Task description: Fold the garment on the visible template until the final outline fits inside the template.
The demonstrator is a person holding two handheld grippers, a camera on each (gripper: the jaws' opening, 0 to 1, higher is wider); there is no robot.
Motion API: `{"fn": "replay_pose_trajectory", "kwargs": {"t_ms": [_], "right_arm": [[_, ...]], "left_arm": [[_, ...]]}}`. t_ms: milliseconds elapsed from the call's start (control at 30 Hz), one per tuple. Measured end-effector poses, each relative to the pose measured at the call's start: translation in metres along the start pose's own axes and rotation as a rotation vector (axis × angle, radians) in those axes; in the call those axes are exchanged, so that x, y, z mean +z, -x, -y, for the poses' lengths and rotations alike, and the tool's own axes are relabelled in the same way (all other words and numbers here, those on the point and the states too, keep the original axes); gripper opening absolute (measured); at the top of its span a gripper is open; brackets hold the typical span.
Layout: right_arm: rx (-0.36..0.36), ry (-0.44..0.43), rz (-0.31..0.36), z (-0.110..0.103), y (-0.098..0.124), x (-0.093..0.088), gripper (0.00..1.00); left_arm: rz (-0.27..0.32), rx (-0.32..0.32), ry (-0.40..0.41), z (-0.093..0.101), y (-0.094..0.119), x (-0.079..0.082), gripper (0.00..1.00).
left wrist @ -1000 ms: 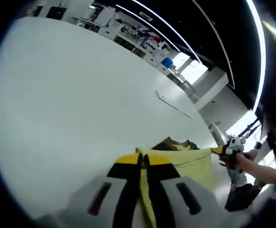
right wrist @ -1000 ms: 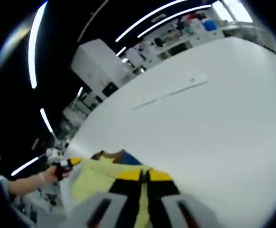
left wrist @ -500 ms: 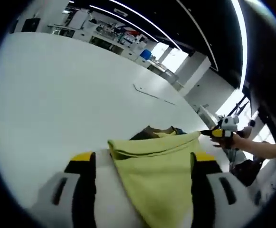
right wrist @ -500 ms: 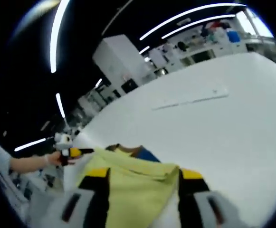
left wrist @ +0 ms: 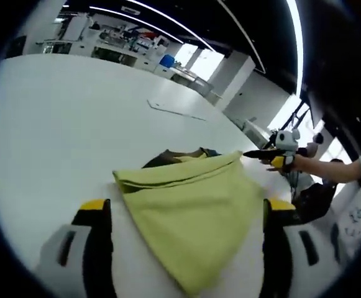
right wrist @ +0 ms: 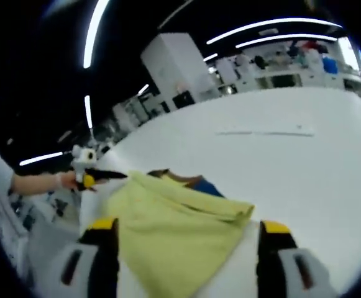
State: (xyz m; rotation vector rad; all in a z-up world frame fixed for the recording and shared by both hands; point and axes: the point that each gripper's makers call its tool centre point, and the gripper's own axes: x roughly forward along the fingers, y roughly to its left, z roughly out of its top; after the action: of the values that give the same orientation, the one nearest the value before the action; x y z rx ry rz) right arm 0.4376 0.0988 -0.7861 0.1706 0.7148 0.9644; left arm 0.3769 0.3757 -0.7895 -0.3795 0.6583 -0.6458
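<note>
A yellow-green garment (left wrist: 189, 208) lies folded on the white table (left wrist: 56, 124), with a dark collar and a bit of blue (left wrist: 180, 155) poking out at its far edge. My left gripper (left wrist: 187, 206) stands open, its yellow-tipped fingers (left wrist: 96, 208) wide apart on either side of the cloth and holding nothing. In the right gripper view the same garment (right wrist: 168, 223) spreads between the open jaws of my right gripper (right wrist: 188, 226). Each gripper appears in the other's view, held in a hand: the right one (left wrist: 268, 154) and the left one (right wrist: 90, 178).
A thin grey line (left wrist: 174, 112) marks the table beyond the garment, also seen as a line (right wrist: 264, 132) in the right gripper view. Benches and shelves (left wrist: 124, 40) stand past the table's far edge. A person's forearm (left wrist: 329, 167) reaches in from the right.
Both grippers went from shut on the garment's edge to wide open. The cloth has dropped flat onto the table, and both cameras have drawn back a little.
</note>
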Motion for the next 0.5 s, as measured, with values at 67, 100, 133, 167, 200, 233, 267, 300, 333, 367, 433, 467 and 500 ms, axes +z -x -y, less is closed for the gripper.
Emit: {"fn": "replay_pose_trajectory", "kwargs": {"t_ms": [67,100,133,167,200,233,267,300,333,367,433,467,500], "right_arm": [[0.015,-0.001,-0.003,-0.006,-0.002,-0.001,0.92],[0.022,-0.003,-0.004,-0.007,-0.003,-0.002,0.91],[0.028,-0.003,-0.007,-0.01,-0.004,-0.004,0.91],[0.033,-0.005,-0.012,-0.013,-0.006,-0.006,0.9],[0.038,-0.007,-0.016,-0.016,-0.007,-0.008,0.9],[0.041,-0.01,-0.019,-0.017,-0.009,-0.009,0.9],[0.039,-0.011,-0.023,-0.017,-0.011,-0.012,0.9],[0.039,-0.011,-0.027,-0.016,-0.012,-0.013,0.9],[0.039,-0.014,-0.031,-0.018,-0.013,-0.015,0.89],[0.038,-0.018,-0.035,-0.018,-0.014,-0.016,0.89],[0.038,-0.025,-0.042,-0.017,-0.017,-0.019,0.89],[0.039,-0.025,-0.043,-0.015,-0.019,-0.019,0.89],[0.04,-0.026,-0.044,-0.014,-0.022,-0.019,0.88]], "left_arm": [[-0.005,-0.02,-0.003,0.004,-0.002,-0.001,0.99],[-0.007,-0.021,0.0,0.006,-0.004,-0.002,0.99],[-0.009,-0.027,0.001,0.008,-0.006,-0.002,0.99],[-0.01,-0.029,0.001,0.008,-0.007,-0.003,0.99],[-0.012,-0.032,0.002,0.008,-0.01,-0.003,0.98],[-0.015,-0.033,0.004,0.008,-0.011,-0.004,0.98],[-0.015,-0.034,0.005,0.007,-0.014,-0.004,0.98],[-0.016,-0.035,0.006,0.007,-0.015,-0.004,0.98],[-0.018,-0.035,0.01,0.006,-0.017,-0.005,0.98],[-0.017,-0.036,0.012,0.007,-0.018,-0.005,0.98],[-0.016,-0.037,0.019,0.004,-0.021,-0.004,0.97],[-0.016,-0.037,0.02,0.003,-0.022,-0.004,0.96],[-0.013,-0.036,0.027,-0.001,-0.023,-0.003,0.96]]}}
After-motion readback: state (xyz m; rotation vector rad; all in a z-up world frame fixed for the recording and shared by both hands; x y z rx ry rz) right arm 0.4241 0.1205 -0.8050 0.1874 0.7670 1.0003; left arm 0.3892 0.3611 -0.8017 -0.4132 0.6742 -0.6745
